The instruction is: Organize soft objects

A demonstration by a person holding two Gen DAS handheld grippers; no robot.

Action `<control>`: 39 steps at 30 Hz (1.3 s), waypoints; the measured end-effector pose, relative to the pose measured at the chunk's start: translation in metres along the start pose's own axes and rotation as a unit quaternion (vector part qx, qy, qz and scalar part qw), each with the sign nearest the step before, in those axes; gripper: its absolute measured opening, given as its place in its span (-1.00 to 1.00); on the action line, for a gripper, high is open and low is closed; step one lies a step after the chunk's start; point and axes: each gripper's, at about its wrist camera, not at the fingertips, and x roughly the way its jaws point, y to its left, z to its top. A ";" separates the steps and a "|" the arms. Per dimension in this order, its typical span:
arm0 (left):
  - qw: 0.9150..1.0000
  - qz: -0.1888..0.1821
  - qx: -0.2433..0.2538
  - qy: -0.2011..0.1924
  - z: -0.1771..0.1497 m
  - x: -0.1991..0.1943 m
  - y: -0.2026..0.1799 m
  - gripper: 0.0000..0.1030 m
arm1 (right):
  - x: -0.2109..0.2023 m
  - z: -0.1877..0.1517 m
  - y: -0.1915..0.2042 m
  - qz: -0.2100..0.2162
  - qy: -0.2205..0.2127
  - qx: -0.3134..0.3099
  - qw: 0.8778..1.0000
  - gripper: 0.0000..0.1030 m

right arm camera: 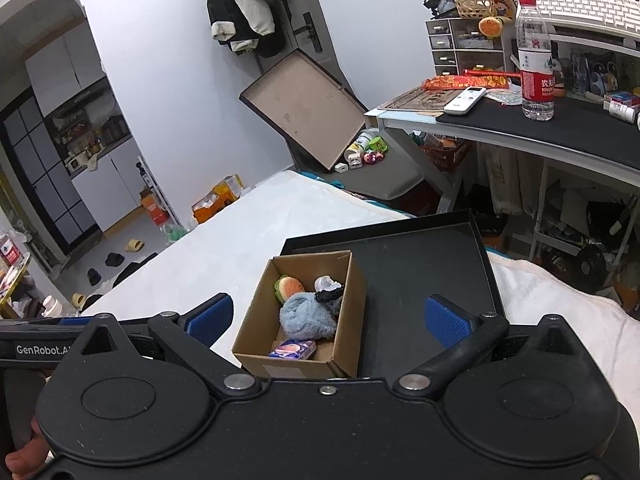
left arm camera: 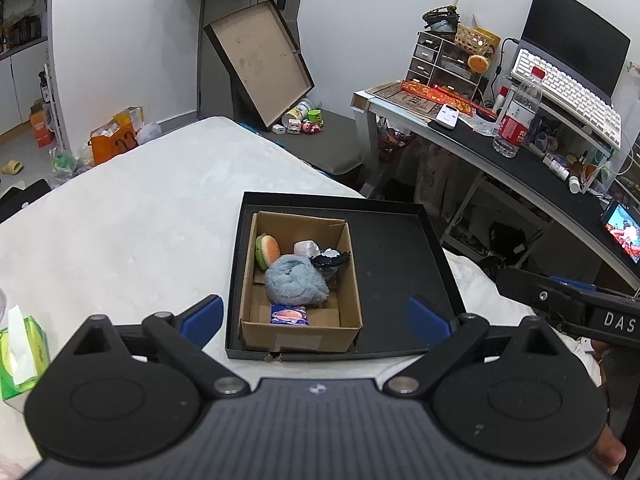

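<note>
Two grippers, both yours, are held above a white bed (left arm camera: 132,216). Your left gripper (left arm camera: 316,318) has its blue-padded fingers (left arm camera: 202,314) spread wide with nothing between them; your right gripper (right arm camera: 328,320) is spread just as wide and likewise grips nothing.

Left to right in the left wrist view: a green tissue pack (left arm camera: 18,356) lies at the bed's left edge, then a broad stretch of bare, soft-looking white cover, then a shallow black tray (left arm camera: 400,248) with low upright walls. The tray's far right corner reaches the bed's edge, with the desk (left arm camera: 520,168) well apart beyond a gap.

A brown cardboard box (left arm camera: 348,280) stands in the tray's left half, top flaps open, its long axis running away from you, its right wall beside the tray's bare, flat right half.

Inside the box, left to right: a burger-shaped plush (left arm camera: 267,250) stands on edge against the left wall, bun face turned toward the box middle; a rounded, shaggy blue-grey plush (left arm camera: 294,282) fills the centre; a small purple printed packet (left arm camera: 289,315) lies flat against the near wall, long side parallel to that wall; a pale crumpled item (left arm camera: 306,248) and a black-and-white item (left arm camera: 332,259) sit by the far right wall, their shapes unclear.

The right wrist view shows the same box (right arm camera: 264,320) rotated, near left corner toward you.
</note>
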 end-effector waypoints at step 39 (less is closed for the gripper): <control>0.999 0.029 0.012 0.019 -0.013 -0.008 -0.006 0.90 | -0.023 -0.012 0.000 -0.044 0.030 -0.022 0.998 1.00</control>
